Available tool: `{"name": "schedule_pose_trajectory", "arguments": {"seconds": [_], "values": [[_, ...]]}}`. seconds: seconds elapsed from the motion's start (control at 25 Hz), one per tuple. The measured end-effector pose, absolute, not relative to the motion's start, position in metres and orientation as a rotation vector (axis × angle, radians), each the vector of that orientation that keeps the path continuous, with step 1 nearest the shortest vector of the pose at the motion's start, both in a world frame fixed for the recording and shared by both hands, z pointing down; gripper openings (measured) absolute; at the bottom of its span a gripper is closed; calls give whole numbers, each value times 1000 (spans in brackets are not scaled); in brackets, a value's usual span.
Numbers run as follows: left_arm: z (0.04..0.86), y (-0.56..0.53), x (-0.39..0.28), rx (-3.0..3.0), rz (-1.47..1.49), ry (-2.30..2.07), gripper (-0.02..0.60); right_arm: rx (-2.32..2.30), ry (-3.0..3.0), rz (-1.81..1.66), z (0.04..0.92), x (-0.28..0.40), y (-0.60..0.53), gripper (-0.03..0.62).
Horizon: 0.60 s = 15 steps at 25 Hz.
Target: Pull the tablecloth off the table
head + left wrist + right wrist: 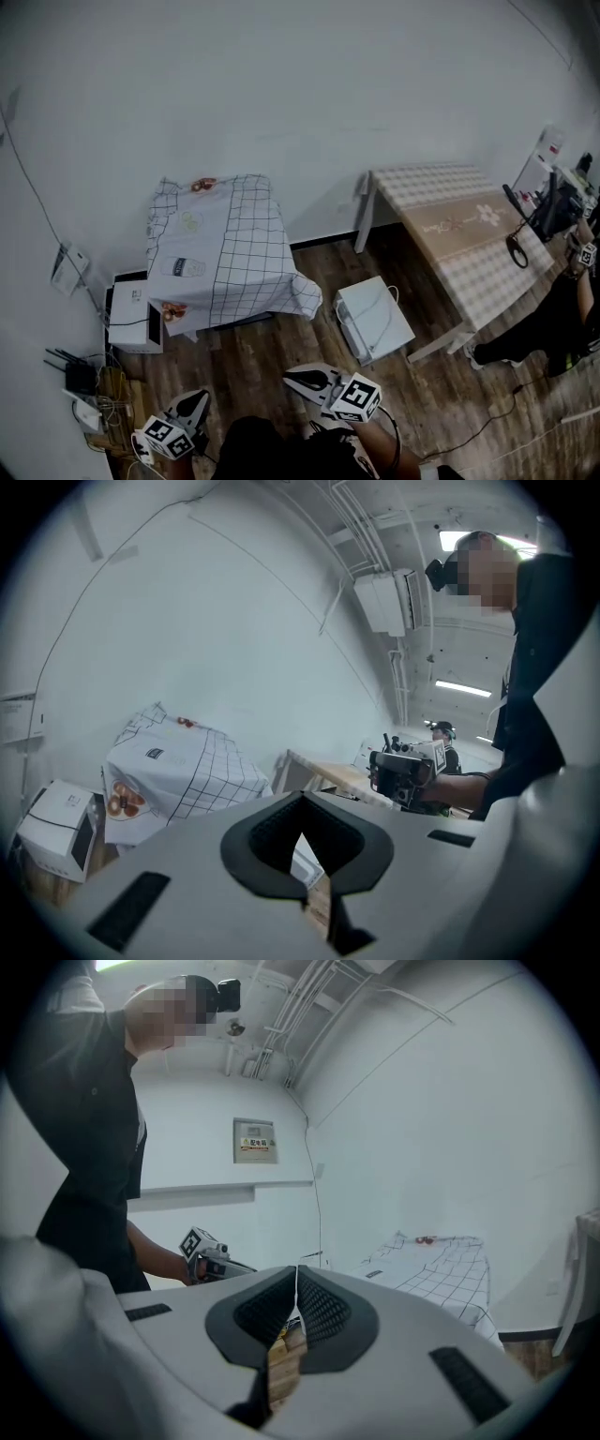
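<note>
A white tablecloth (225, 248) with a black grid and printed pictures covers a small table by the wall and hangs down its sides. It also shows in the left gripper view as the tablecloth (178, 761) and in the right gripper view as the tablecloth (441, 1265). My left gripper (197, 398) and right gripper (292, 379) are held low near my body, well short of the cloth. Both are shut with nothing between the jaws, as seen at the left gripper (302, 834) and the right gripper (297, 1283).
A white appliance (131, 314) stands on the floor left of the small table, and a white box (373, 319) lies to its right. A long table with a checked runner (459, 234) stands at the right, with a person (562, 319) beside it. A router and cables (80, 375) lie at the left wall.
</note>
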<state>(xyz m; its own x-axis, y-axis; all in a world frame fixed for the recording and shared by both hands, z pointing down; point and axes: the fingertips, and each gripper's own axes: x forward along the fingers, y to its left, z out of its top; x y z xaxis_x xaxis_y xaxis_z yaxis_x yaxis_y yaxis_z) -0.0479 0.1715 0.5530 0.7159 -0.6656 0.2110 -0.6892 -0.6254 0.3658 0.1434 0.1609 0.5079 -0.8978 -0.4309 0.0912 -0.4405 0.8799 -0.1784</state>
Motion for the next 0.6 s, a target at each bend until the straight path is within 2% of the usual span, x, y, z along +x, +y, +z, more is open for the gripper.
{"name": "schedule_pose_trajectory", "arguments": {"seconds": [0.32, 0.6], "values": [[549, 97, -73, 2480, 89, -1064, 8, 651, -2963, 419, 529, 113, 85, 20], [545, -13, -107, 2483, 116, -999, 8, 660, -2905, 429, 523, 72, -29, 20]]}}
